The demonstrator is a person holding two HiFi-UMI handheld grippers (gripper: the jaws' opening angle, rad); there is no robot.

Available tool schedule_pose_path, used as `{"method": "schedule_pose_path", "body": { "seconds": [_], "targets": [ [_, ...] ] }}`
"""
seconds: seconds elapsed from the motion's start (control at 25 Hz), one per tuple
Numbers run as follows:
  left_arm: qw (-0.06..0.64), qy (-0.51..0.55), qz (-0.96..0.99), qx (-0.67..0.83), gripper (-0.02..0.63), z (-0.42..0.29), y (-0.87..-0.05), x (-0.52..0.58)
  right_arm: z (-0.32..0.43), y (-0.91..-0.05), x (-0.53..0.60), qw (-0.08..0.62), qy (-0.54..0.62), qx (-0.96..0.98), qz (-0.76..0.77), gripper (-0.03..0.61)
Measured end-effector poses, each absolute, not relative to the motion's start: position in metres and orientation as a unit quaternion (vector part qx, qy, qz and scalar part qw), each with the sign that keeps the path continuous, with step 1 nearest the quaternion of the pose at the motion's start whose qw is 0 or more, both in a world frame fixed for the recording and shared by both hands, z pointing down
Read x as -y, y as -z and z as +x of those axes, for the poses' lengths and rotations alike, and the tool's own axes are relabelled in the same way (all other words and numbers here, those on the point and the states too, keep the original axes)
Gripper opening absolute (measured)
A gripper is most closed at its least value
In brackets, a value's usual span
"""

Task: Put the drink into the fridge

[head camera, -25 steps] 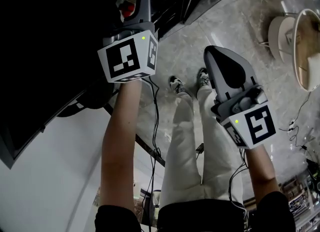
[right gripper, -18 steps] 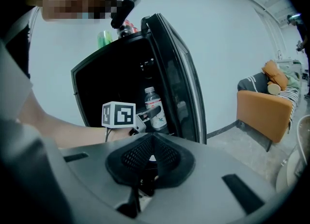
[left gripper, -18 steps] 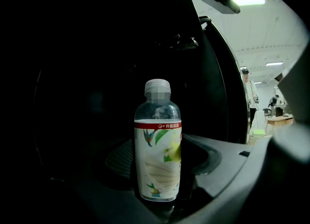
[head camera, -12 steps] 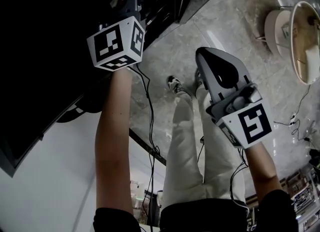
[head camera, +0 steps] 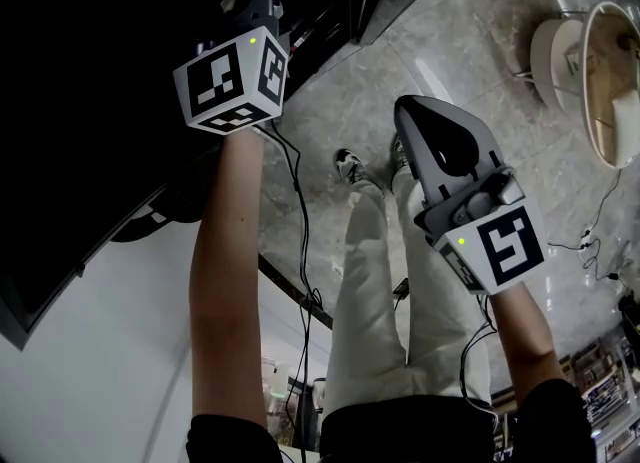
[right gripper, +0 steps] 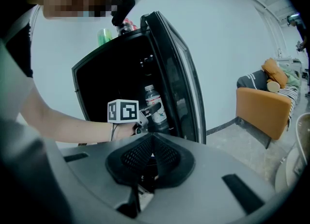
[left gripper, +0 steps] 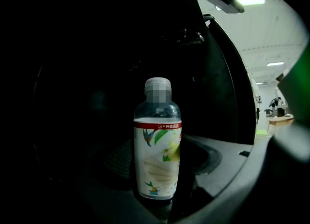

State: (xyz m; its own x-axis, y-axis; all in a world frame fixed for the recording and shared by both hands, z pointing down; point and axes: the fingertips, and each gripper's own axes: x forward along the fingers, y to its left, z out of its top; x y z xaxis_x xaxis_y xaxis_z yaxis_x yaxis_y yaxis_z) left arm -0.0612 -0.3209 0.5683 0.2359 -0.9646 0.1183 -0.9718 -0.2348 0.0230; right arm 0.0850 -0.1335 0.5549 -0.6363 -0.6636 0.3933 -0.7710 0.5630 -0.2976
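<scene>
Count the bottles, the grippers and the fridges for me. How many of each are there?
Bottles: 1, the bottle
Grippers: 2, the left gripper and the right gripper
Fridges: 1, the fridge, with its door open
Total: 4

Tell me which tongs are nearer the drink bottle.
Left. The left tongs grip the drink bottle inside the fridge; the right tongs hang outside it, shut and empty.
</scene>
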Motion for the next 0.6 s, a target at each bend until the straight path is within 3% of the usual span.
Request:
{"method": "schedule_pose_path", "body": {
  "seconds": [0.6],
  "targets": [
    [0.04, -0.021, 0.766, 0.641, 0.305, -0.075, -0.554, 0.29, 0.087, -0.555, 0.117, 0.124, -0.229, 0.876, 0.407, 0.014]
  ]
}}
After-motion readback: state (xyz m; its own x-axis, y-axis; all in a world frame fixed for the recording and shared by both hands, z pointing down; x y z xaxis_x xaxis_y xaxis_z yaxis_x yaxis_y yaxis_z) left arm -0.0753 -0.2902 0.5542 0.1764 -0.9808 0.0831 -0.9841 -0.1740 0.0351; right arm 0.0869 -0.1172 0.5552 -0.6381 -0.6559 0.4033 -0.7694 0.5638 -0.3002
